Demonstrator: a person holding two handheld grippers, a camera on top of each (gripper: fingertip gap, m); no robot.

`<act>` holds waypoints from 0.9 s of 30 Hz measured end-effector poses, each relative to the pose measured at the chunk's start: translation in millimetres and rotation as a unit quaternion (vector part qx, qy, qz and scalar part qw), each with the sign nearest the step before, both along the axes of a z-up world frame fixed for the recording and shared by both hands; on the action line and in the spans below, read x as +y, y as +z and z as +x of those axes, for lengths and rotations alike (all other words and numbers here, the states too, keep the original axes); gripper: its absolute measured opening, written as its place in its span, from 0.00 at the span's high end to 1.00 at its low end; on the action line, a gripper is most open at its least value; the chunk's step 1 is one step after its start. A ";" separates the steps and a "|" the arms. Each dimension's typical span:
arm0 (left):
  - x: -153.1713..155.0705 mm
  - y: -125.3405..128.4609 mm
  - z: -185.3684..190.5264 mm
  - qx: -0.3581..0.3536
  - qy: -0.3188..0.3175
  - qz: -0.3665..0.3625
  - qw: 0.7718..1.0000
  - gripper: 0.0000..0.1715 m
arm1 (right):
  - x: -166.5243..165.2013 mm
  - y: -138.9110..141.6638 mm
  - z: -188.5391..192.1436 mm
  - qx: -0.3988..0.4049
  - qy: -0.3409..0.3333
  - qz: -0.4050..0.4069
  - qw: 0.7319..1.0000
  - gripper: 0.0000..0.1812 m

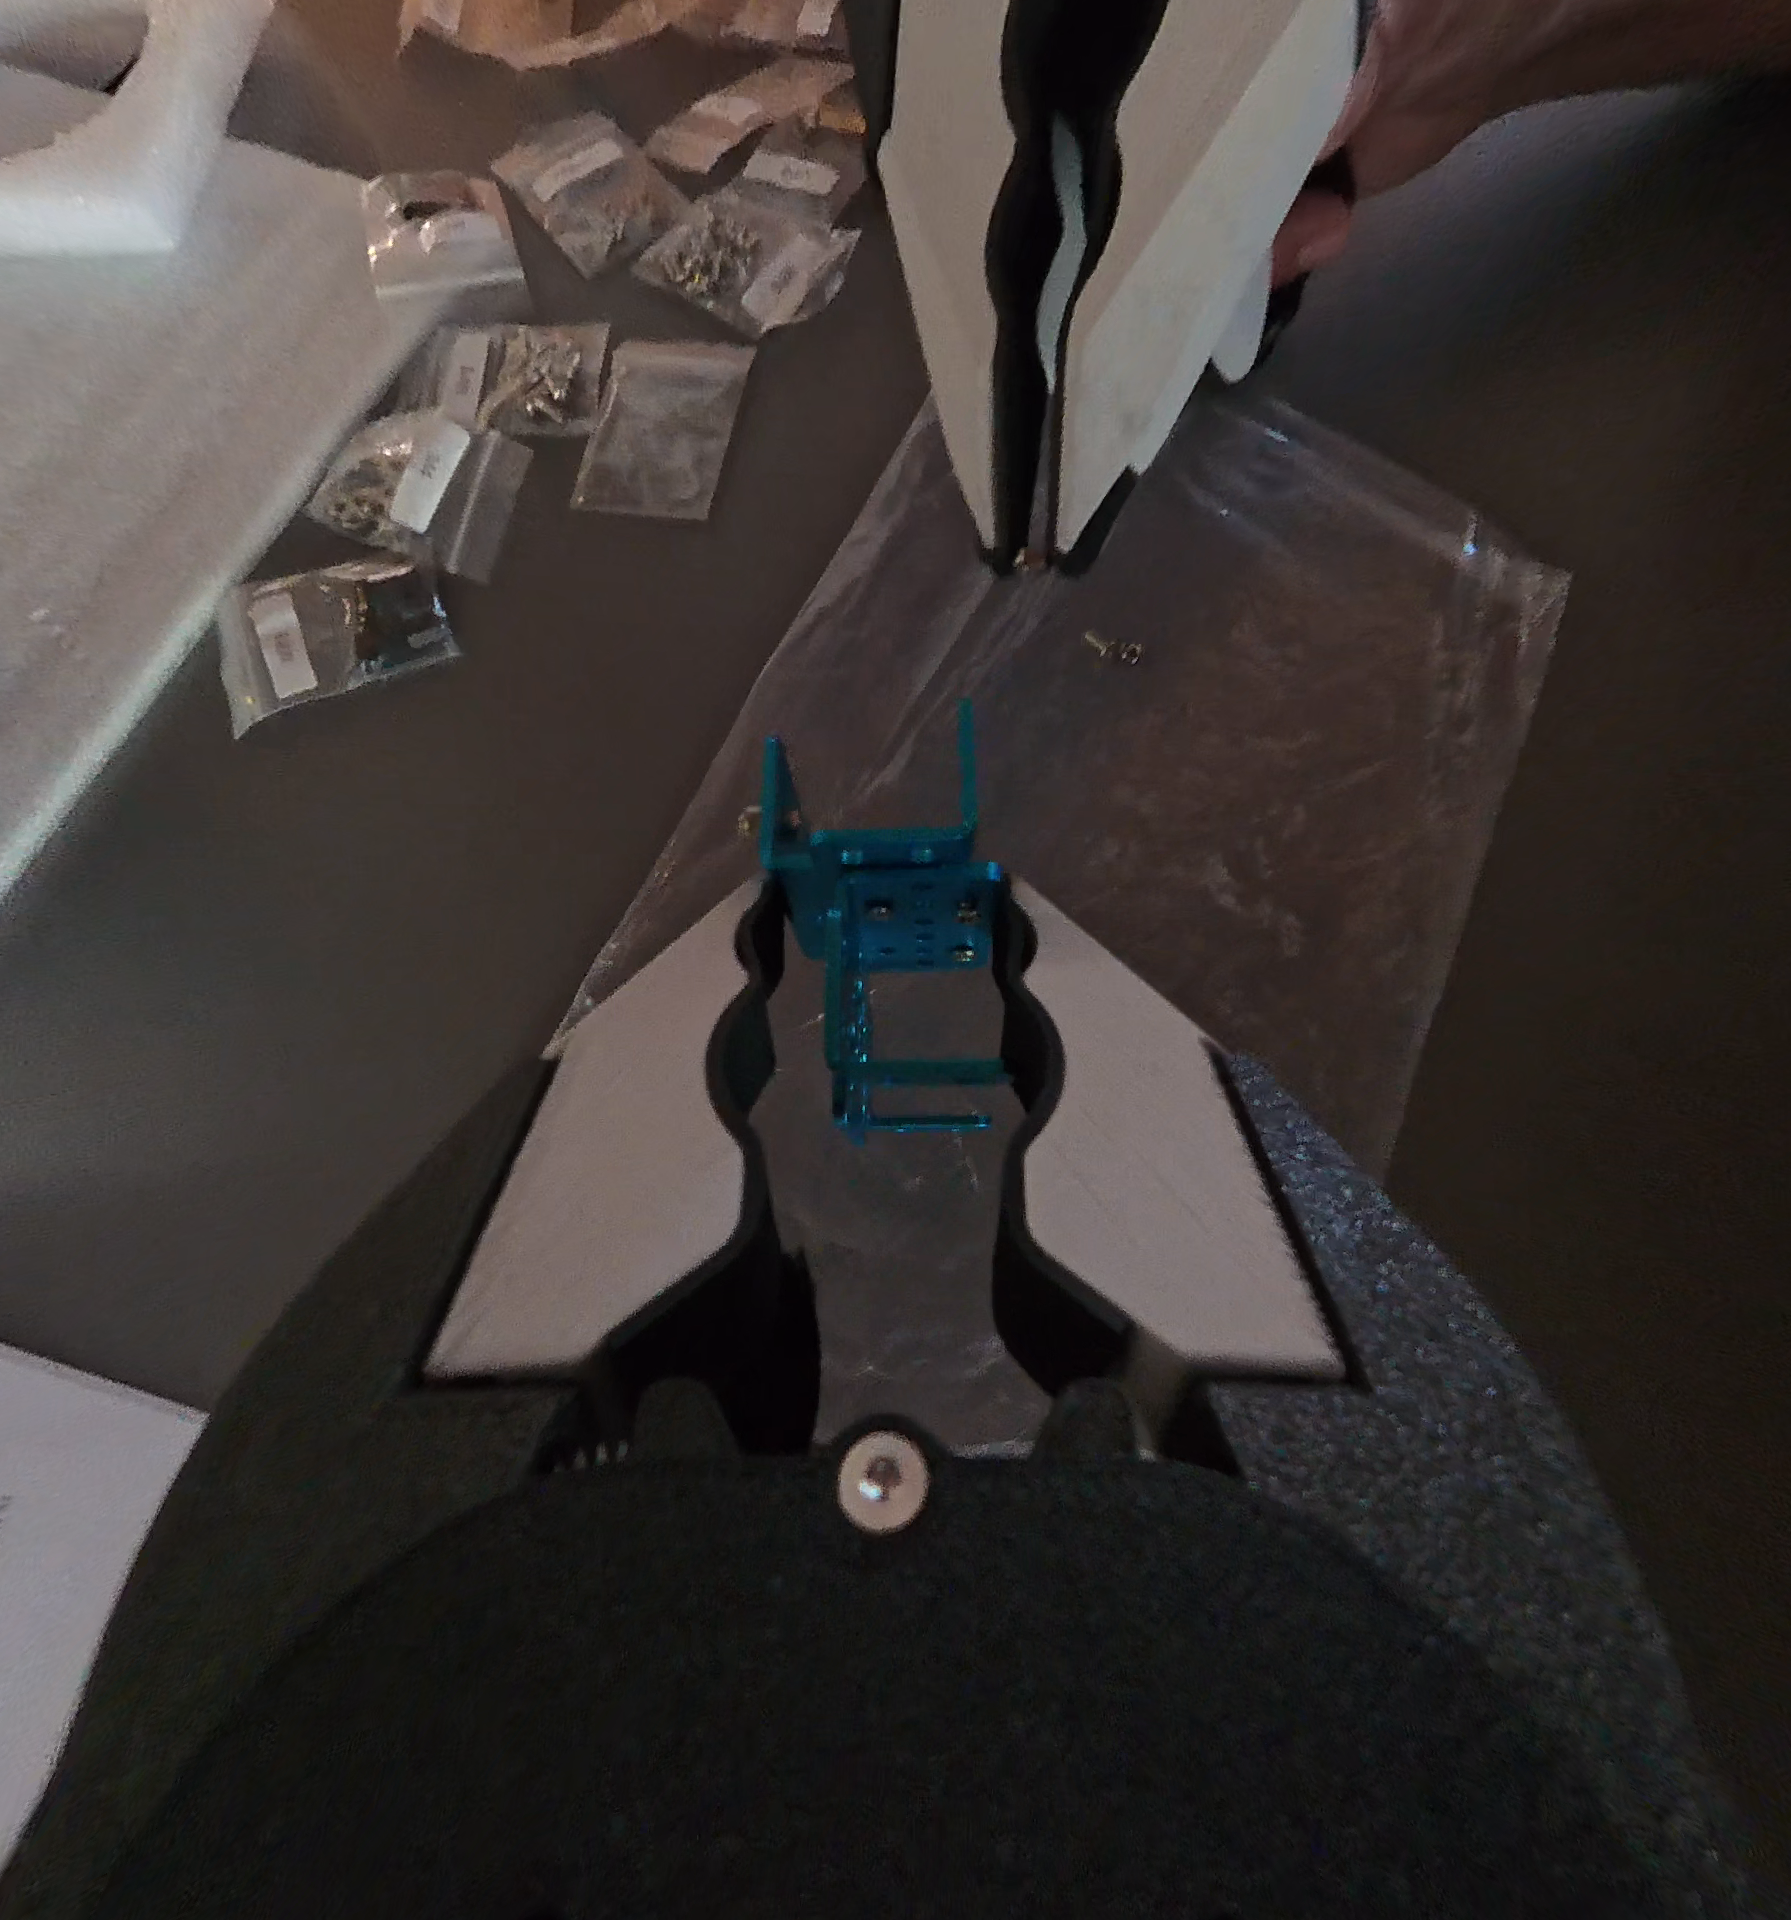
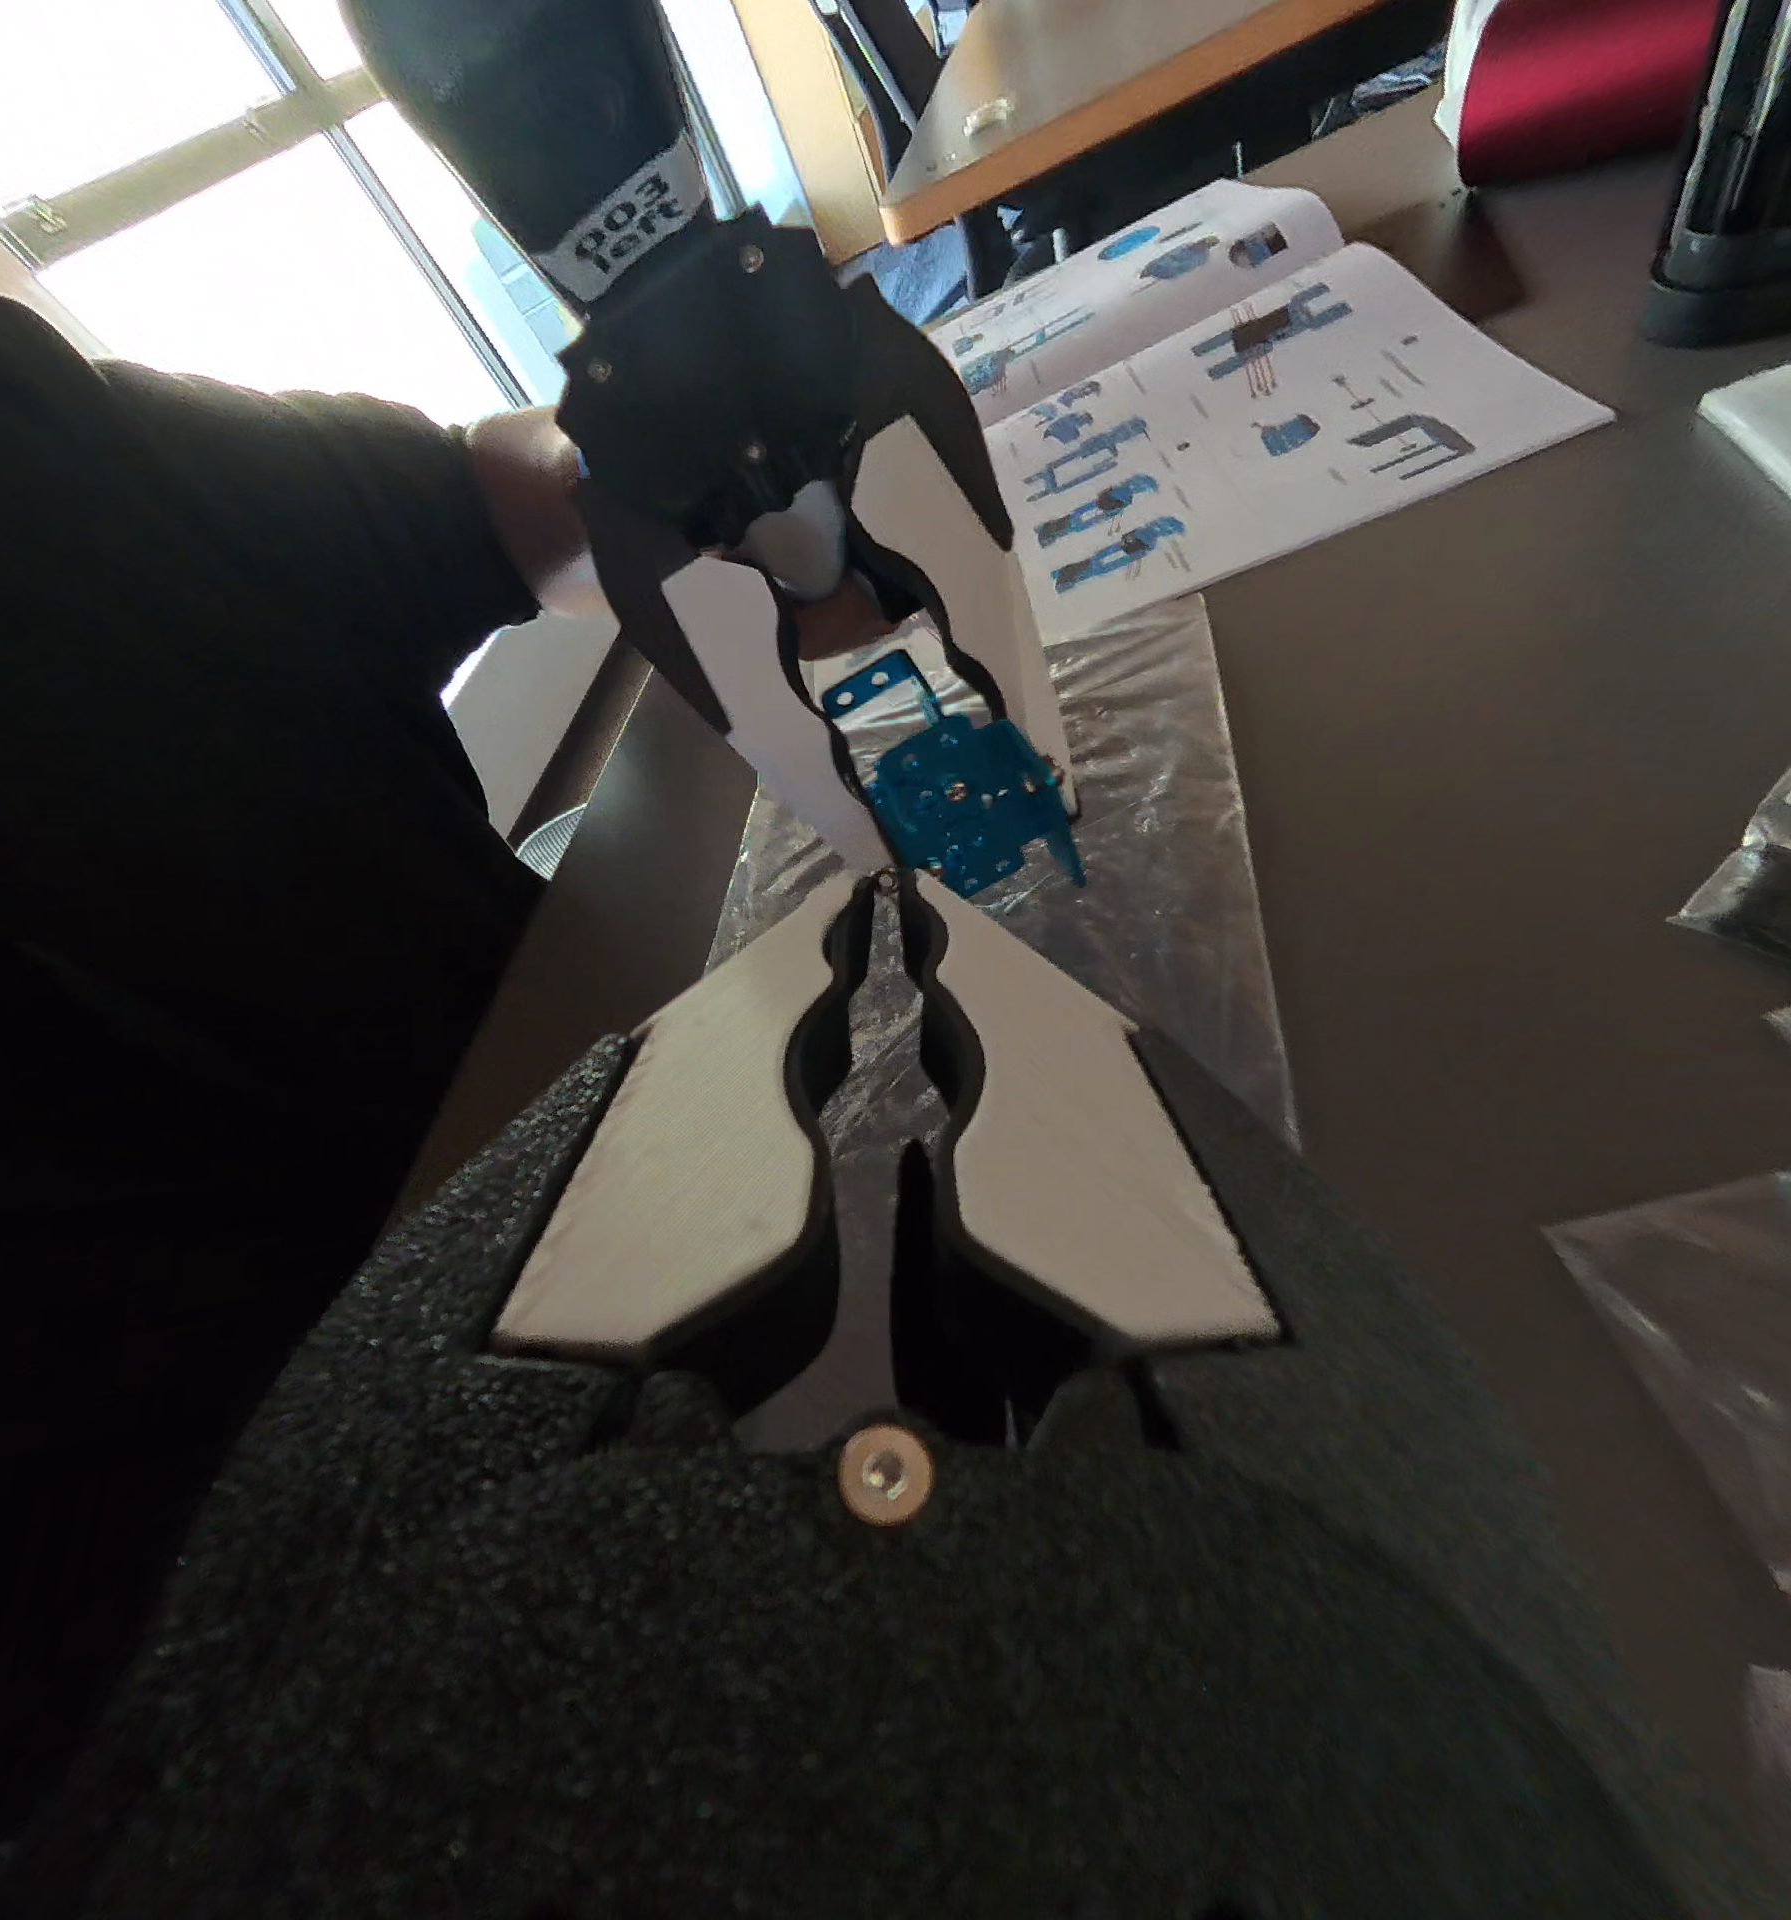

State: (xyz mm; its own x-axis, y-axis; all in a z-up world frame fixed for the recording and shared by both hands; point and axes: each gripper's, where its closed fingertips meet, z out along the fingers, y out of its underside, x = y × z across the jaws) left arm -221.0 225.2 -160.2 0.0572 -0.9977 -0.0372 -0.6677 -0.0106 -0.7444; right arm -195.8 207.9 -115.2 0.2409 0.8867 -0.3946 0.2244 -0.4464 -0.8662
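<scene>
Two grippers face each other over a clear plastic sheet (image 1: 1286, 790) spread on my dark worktop (image 1: 371, 935). My left gripper (image 1: 891, 894) clamps a blue bracket assembly (image 1: 891, 935) between its fingers, holding it just above the sheet. My right gripper (image 2: 886, 883) has its tips pinched nearly together on a tiny screw (image 2: 886, 879), just beside the bracket.

I judge the screw to be the weak point: it is small, round and smooth, held only at the very fingertips, so a slight loosening or a knock against the bracket could flick it out, and on the glossy, crinkled sheet it could roll away. Another loose screw (image 1: 1114, 649) already lies on the sheet. The bracket is gripped across thin walls, so it might twist in the grip if pushed from the side.

The bracket is anodised metal, folded into U shapes, perforated with small holes and already carrying several screw heads. The fingers are white ribbed plastic with wavy black inner pads; the gripper bodies are grainy black. Small clear bags (image 1: 558, 364) of hardware lie near white foam (image 1: 91, 416), and an open manual (image 2: 1286, 395) lies beyond the sheet.
</scene>
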 end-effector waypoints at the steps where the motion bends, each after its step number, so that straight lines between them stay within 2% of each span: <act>1: 0.8 -2.0 -1.1 0.001 0.002 0.003 1.000 0.77 | 0.2 -0.2 -0.2 0.000 0.000 -0.001 1.000 0.98; 7: -2.8 -11.5 -4.5 0.012 0.002 0.024 1.000 0.76 | 0.6 -3.2 -0.5 -0.008 0.001 -0.004 1.000 0.98; 17: -7.3 -17.4 -5.7 0.000 0.021 -0.002 1.000 0.76 | -1.5 -4.8 -2.4 -0.010 0.007 -0.010 1.000 0.98; 20: -7.4 -19.2 -6.4 0.002 0.022 0.004 1.000 0.73 | -1.8 -4.9 -2.6 -0.009 0.008 -0.012 1.000 0.98; 27: -11.8 -3.4 -10.8 -0.035 0.007 -0.015 0.999 0.70 | -1.4 -4.5 -1.6 -0.008 0.009 -0.016 1.000 0.98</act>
State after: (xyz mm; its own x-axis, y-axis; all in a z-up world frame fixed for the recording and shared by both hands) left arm -231.7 213.4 -163.6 0.0730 -0.9973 -0.0036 -0.6137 -0.0421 -0.7884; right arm -197.4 206.5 -119.7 0.2321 0.8779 -0.4188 0.2455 -0.4695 -0.8481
